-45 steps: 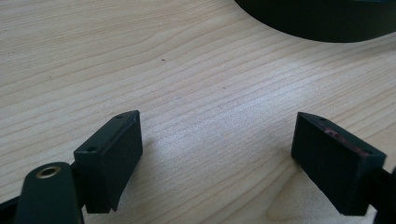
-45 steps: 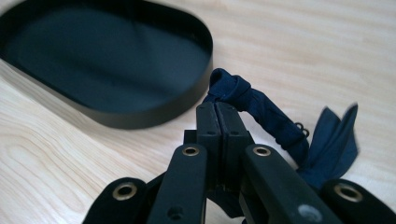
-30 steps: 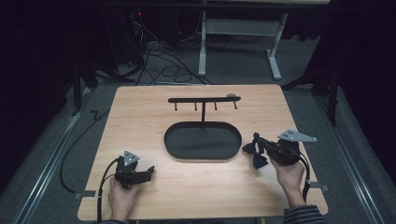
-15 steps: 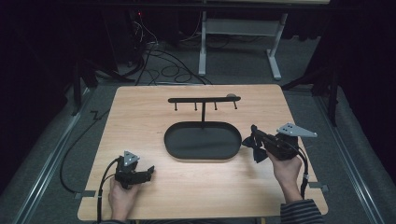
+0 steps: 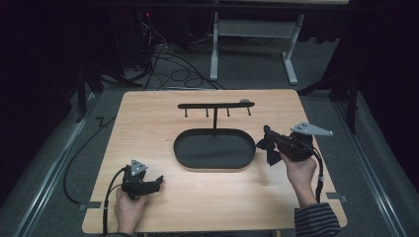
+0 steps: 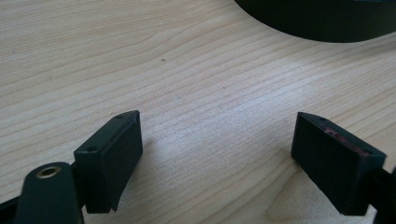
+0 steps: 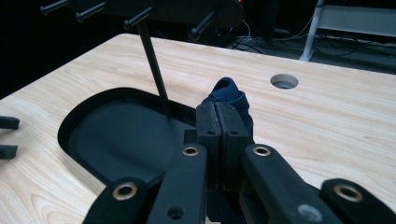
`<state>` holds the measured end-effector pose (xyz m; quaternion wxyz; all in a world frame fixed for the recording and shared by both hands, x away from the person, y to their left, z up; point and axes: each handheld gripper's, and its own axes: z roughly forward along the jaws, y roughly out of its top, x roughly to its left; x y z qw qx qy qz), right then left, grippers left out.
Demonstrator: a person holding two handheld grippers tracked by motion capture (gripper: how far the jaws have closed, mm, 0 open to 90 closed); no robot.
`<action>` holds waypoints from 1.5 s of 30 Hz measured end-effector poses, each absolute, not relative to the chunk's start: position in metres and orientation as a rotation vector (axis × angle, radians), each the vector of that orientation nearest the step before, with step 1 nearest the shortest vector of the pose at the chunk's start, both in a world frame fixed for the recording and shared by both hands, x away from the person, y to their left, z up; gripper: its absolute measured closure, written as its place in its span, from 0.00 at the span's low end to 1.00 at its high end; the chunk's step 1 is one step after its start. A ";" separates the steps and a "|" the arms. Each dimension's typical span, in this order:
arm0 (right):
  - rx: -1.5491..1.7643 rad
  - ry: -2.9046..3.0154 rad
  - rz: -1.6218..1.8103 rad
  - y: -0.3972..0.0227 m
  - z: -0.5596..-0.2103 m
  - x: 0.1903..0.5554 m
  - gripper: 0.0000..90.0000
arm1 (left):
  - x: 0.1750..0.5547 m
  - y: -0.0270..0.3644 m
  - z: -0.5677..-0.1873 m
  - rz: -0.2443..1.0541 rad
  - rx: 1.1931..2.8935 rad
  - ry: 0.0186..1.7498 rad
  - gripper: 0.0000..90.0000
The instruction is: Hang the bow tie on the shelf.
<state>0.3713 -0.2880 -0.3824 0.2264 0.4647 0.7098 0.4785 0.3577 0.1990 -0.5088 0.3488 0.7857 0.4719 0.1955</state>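
My right gripper hovers at the right end of the black oval tray, shut on a dark blue piece of fabric. The right gripper view looks along those closed jaws, where the dark blue fabric bunches out past their tips. Beyond them lies the tray, with a thin post rising from it to a bar with pegs. At the table's front left, my left gripper rests low and open. In its own view the left gripper has bare wood between its pads.
The peg bar stands on its post at the tray's back edge. A round hole is cut in the wooden table near the back. Cables and a white desk frame lie on the floor behind.
My right gripper has lifted and shifted a little toward the back of the table, still with the fabric in it. The left gripper has stayed put.
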 end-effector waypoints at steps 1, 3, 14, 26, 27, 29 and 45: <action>1.277 1.955 1.316 -0.288 -0.381 0.373 1.00 | 0.358 0.199 -0.509 0.507 2.036 1.224 0.19; 1.282 1.951 1.314 -0.287 -0.380 0.375 1.00 | 0.358 0.199 -0.509 0.507 2.037 1.223 0.19; 1.272 1.950 1.309 -0.277 -0.367 0.389 1.00 | 0.358 0.199 -0.509 0.507 2.037 1.224 0.19; 1.272 1.945 1.323 -0.266 -0.359 0.403 1.00 | 0.358 0.199 -0.509 0.507 2.037 1.224 0.19; 1.273 1.944 1.322 -0.265 -0.358 0.404 1.00 | 0.358 0.199 -0.509 0.508 2.037 1.223 0.19; 1.273 1.944 1.323 -0.263 -0.357 0.406 1.00 | 0.358 0.199 -0.509 0.507 2.037 1.224 0.19; 1.268 1.948 1.315 -0.246 -0.354 0.421 1.00 | 0.358 0.199 -0.509 0.507 2.039 1.222 0.19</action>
